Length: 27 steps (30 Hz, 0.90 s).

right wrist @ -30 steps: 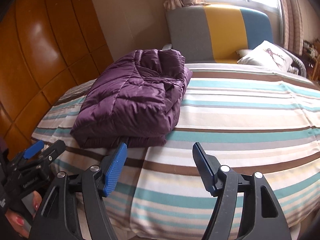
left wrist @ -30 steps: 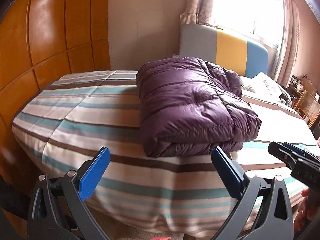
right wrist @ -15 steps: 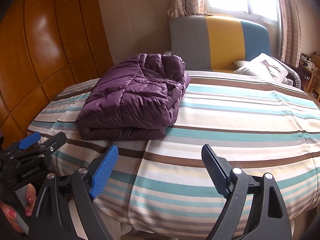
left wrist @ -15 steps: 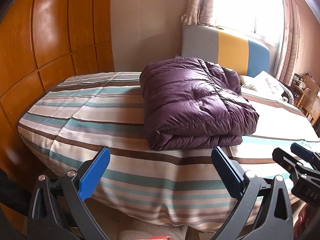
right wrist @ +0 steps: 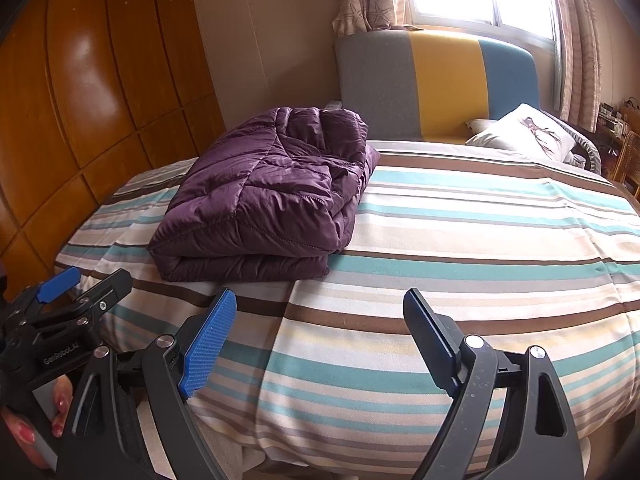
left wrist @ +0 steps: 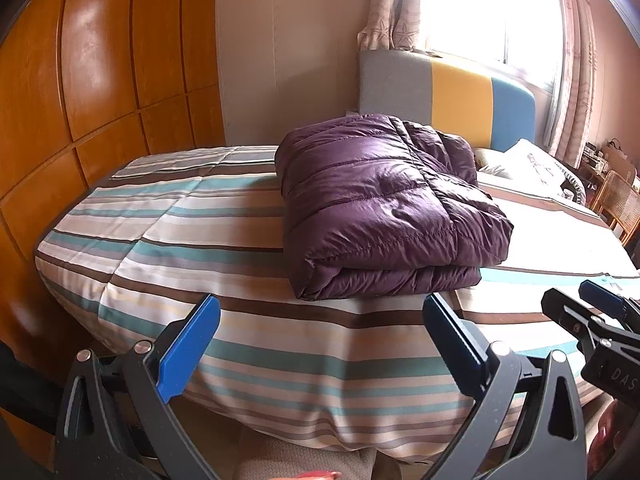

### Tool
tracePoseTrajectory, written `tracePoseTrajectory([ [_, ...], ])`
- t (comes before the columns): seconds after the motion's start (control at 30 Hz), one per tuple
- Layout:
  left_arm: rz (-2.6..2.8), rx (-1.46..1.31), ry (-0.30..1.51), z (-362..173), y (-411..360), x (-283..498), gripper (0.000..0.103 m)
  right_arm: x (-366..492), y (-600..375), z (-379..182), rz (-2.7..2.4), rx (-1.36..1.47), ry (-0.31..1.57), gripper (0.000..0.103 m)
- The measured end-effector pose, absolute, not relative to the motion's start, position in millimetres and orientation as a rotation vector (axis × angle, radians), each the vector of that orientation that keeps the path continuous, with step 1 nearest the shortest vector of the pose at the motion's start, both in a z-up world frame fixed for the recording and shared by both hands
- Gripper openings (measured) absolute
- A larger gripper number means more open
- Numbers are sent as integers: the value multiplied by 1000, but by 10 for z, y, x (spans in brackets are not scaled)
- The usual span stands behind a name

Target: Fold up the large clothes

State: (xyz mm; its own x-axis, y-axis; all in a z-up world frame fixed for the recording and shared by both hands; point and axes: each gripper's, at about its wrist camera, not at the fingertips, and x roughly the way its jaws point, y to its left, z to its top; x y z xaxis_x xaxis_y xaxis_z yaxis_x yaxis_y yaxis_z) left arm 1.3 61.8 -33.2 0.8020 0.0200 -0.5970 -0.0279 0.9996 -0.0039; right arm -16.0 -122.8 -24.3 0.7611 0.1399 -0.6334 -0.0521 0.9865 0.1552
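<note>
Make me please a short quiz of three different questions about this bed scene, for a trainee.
1. True or false: the purple down jacket lies folded on the striped bedspread.
2. Is the left hand-held gripper: A open, B shut on the jacket?
3. Which colours has the headboard?

Key: 1 true. 2 A; it holds nothing, as does the right hand-held gripper. 3 grey, yellow, blue.
</note>
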Motion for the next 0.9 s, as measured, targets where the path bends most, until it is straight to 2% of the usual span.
tracePoseTrajectory([
  [0.9, 14, -8, 644, -336, 579, -12, 101, -159, -1233, -230, 107, 134, 699, 85],
])
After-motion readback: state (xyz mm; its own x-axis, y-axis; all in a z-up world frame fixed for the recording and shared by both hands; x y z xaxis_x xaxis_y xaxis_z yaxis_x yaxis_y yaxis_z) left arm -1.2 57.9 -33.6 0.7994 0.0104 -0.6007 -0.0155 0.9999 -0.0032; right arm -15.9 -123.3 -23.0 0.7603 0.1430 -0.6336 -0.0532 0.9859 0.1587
